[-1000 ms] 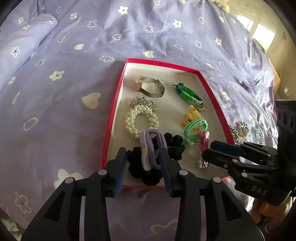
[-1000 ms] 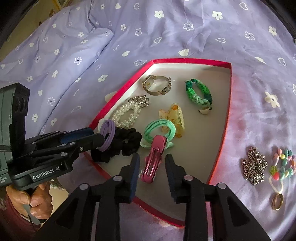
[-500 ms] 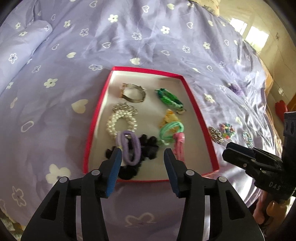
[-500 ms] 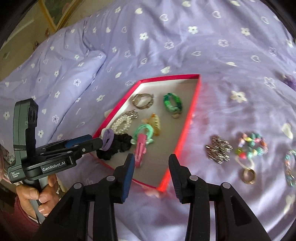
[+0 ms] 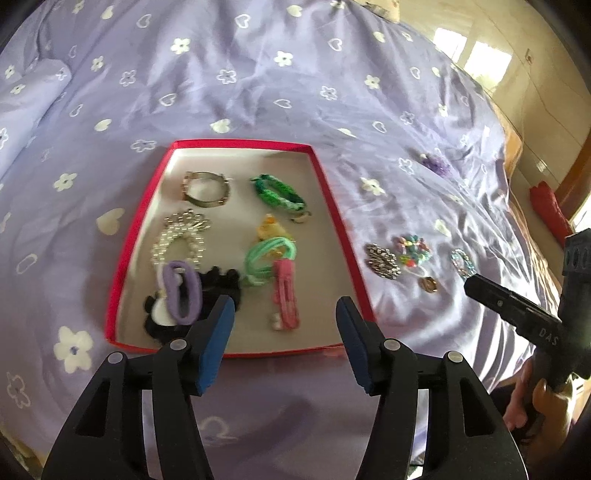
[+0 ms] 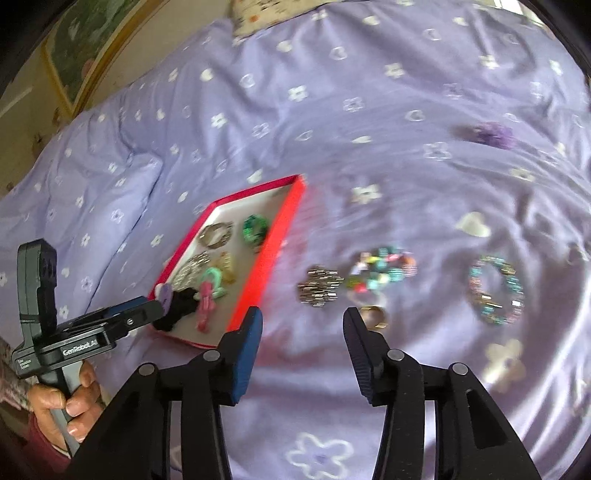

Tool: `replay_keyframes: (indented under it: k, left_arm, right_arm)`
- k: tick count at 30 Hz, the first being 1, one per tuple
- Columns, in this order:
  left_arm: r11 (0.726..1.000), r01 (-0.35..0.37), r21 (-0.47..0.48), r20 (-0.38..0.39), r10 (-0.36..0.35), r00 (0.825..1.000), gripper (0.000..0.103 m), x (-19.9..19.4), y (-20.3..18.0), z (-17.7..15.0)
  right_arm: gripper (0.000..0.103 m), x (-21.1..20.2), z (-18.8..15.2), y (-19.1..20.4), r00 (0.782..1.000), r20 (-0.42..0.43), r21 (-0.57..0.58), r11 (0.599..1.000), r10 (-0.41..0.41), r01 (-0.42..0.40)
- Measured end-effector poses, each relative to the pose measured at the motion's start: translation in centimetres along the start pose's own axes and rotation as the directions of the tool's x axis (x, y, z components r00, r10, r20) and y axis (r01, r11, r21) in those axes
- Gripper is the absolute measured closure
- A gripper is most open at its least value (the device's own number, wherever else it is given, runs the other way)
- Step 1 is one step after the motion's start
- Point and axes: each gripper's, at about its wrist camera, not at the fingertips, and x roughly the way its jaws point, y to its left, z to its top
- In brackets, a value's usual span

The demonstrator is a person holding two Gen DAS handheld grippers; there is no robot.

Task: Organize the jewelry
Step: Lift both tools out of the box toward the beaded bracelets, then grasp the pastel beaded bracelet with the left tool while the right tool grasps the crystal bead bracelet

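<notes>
A red-rimmed tray (image 5: 334, 221) on the bed holds a metal bangle (image 5: 207, 190), a green braided bracelet (image 5: 279, 192), a pearl bracelet (image 5: 179, 238), a purple hair tie (image 5: 181, 290) on a black scrunchie, a mint hair tie (image 5: 269, 258) and a pink clip (image 5: 285, 293). My left gripper (image 5: 284, 334) is open and empty above the tray's near edge. My right gripper (image 6: 303, 339) is open and empty over the bedspread right of the tray (image 6: 271, 262). A chain (image 6: 318, 286), a colourful bead bracelet (image 6: 384, 271), a gold ring (image 6: 373, 316) and a beaded bangle (image 6: 495, 290) lie before it.
A purple floral bedspread (image 5: 258, 74) covers everything. A small purple item (image 6: 491, 134) lies far right on the bed. A pillow (image 6: 258, 11) lies at the far end. The bed's edge and the floor show at the right in the left wrist view.
Both grippers have opened and pulled back from the tray, leaving the purple hair tie and the pink clip in it. The right gripper has swung right, over the loose jewellery.
</notes>
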Motion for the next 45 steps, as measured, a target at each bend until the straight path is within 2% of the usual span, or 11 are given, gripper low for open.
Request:
replay_keyframes:
  k: [8,17,20,31,41,45]
  left_arm:
    - [0.998,0.030,0.060,-0.012,-0.029,0.999,0.045,0.5,-3.3,0.1]
    - [0.991,0.057,0.119,-0.031,-0.054,0.998,0.045,1.4,-6.3,0.6]
    - [0.987,0.063,0.146,-0.033,-0.059,0.998,0.042,1.8,-7.4,1.1]
    - [0.956,0.087,0.279,-0.056,-0.075,0.996,0.039,4.6,-11.7,3.1]
    - [0.928,0.124,0.352,-0.158,-0.072,0.985,0.039,10.6,-14.0,5.1]
    - [0.916,0.131,0.379,-0.174,-0.069,0.982,0.039,12.5,-14.9,5.6]
  right_arm:
    - [0.054,-2.3,-0.4,-4.2,0.998,0.035,0.070,0.996,-0.061,0.058]
    - [0.051,-3.7,-0.7,-7.0,0.994,0.051,0.120,0.988,-0.101,0.095]
    - [0.042,-3.8,-0.6,-7.6,0.992,0.051,0.125,0.987,-0.112,0.105]
    - [0.036,-2.1,0.0,-9.5,0.990,0.009,0.113,0.983,-0.144,0.142]
    - [0.036,0.4,1.1,-10.8,0.986,-0.047,0.072,0.984,-0.161,0.165]
    - [0.036,1.7,1.1,-11.5,0.978,-0.080,0.051,0.979,-0.191,0.196]
